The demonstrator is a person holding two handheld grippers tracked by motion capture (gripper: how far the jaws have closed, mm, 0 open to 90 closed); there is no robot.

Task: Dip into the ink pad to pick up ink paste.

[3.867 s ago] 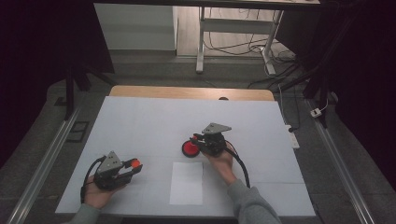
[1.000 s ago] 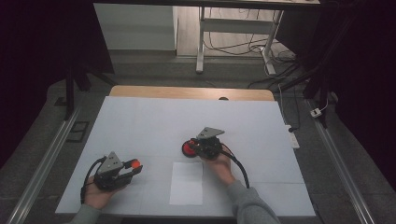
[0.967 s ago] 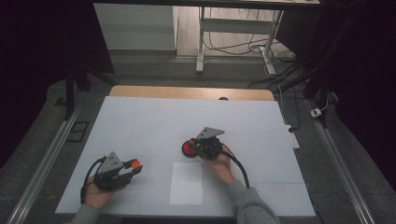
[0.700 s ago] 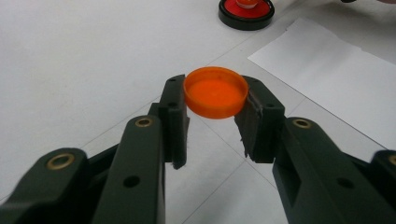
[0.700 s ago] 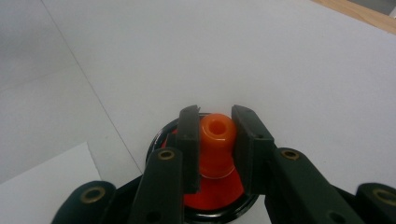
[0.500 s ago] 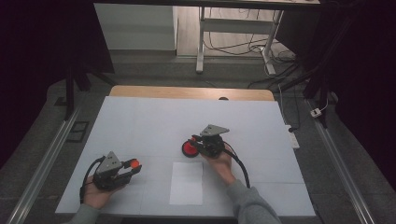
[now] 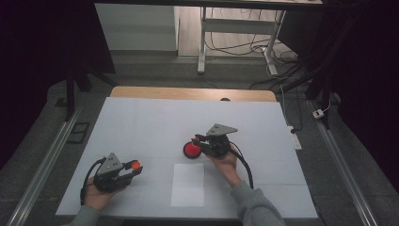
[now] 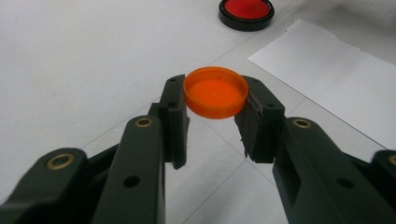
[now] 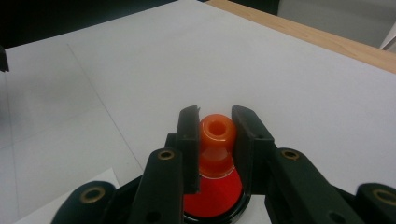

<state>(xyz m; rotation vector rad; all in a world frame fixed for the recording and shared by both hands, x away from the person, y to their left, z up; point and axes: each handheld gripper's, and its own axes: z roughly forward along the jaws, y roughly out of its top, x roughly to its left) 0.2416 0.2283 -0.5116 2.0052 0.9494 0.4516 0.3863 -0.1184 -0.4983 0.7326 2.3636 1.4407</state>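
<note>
Not much has changed over the last few seconds: my left hand has stayed parked near the front left corner of the white table, and my right hand has barely drifted, with the red dish keeping its spot just beyond the paper sheet.

My left gripper is clamped on an orange cap, its pads pressing the rim from both sides; the cap sits level, open side up, held clear of the table. In the high view it shows as an orange dot at the tip of the left gripper.

My right gripper is closed tight on a small orange bottle, gripping it by the neck; its round mouth faces the camera and the body is translucent lower down. Under it lies the red dish with a black rim, and whether the bottle touches it I cannot tell. From above, the right gripper hangs at the right edge of that dish, near the middle of the table
</note>
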